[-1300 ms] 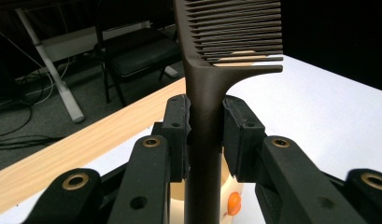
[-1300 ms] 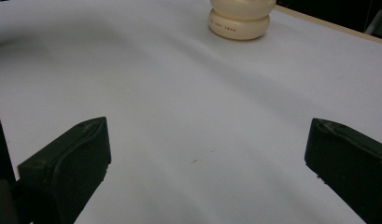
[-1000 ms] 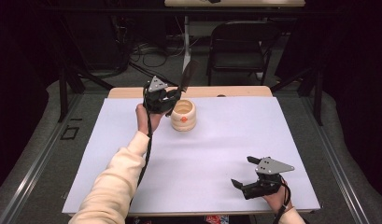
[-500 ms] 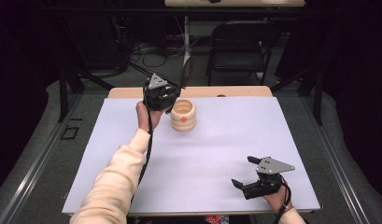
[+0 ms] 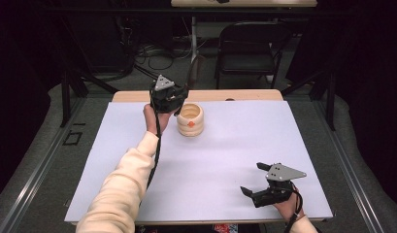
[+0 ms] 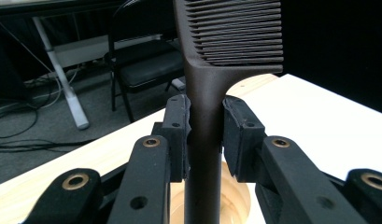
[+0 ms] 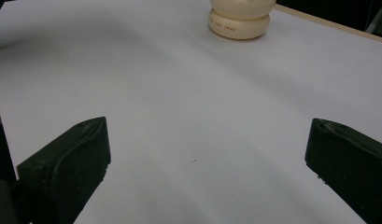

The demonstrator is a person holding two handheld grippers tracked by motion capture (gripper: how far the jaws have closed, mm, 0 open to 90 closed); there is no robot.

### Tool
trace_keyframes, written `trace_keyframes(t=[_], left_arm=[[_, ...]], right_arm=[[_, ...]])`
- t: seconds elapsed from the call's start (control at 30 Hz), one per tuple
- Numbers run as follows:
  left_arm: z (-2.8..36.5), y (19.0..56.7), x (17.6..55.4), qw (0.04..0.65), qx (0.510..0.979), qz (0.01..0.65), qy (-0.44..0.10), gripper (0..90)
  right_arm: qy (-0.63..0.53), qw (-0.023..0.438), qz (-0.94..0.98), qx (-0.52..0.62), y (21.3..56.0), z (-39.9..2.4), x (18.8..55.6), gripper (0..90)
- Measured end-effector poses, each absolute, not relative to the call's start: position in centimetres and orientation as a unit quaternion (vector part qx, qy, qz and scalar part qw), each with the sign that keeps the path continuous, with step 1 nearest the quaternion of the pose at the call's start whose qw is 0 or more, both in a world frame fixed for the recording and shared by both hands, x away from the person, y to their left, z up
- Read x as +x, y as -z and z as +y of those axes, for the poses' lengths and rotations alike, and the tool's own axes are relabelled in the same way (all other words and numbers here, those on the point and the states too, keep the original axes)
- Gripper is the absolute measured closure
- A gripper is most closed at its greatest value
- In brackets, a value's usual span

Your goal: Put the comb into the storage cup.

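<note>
The left gripper (image 6: 205, 135) clamps its jaws on a dark ridged comb (image 6: 212, 70) above a ribbed cream cup (image 5: 190, 119); right gripper (image 7: 207, 168) jaws gape.

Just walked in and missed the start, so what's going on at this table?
A person works at a white-covered table with tongs in each hand. The left tongs are clamped on the handle of a dark brown comb, held upright with its teeth at the top and its lower end over the mouth of a cream ribbed cup near the table's far edge. The right tongs rest open near the table's front right corner, holding nothing.
</note>
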State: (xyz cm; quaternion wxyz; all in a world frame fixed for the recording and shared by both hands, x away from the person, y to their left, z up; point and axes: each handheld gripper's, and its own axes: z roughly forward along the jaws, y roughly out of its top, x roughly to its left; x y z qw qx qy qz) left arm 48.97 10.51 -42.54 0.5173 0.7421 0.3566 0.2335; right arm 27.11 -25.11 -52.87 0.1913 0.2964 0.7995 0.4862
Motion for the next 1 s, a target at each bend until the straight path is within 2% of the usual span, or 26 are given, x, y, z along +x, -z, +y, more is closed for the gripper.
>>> trace_keyframes(t=[1.0], left_arm=[[9.1, 43.5, 50.4, 0.543, 0.718, 0.366, -0.238, 72.5]], right_arm=[[-0.487, 0.19, 0.801, 0.292, 52.8, -25.0, 27.1, 0.0]])
